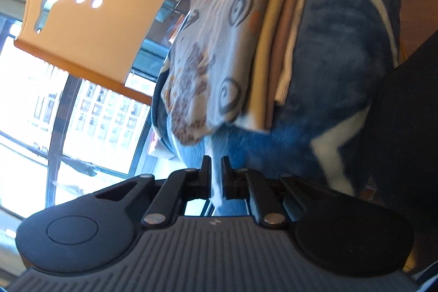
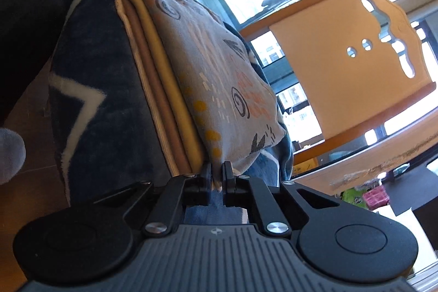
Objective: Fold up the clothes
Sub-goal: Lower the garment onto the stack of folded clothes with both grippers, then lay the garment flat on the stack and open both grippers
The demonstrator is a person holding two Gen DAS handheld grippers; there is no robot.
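Now pinching blue blanket (image 1: 336,73) cloth in left gripper (image 1: 216,166) and patterned garment (image 2: 219,67) hem in right gripper (image 2: 217,171), folded stack just ahead, risking toppling if tugged unevenly.

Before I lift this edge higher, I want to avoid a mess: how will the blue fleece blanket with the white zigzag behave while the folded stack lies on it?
The blue fleece blanket with the white zigzag looks thick and soft, so it will probably sag and drape. The folded stack of tan and patterned cloths rests loose on it, so it may slide.
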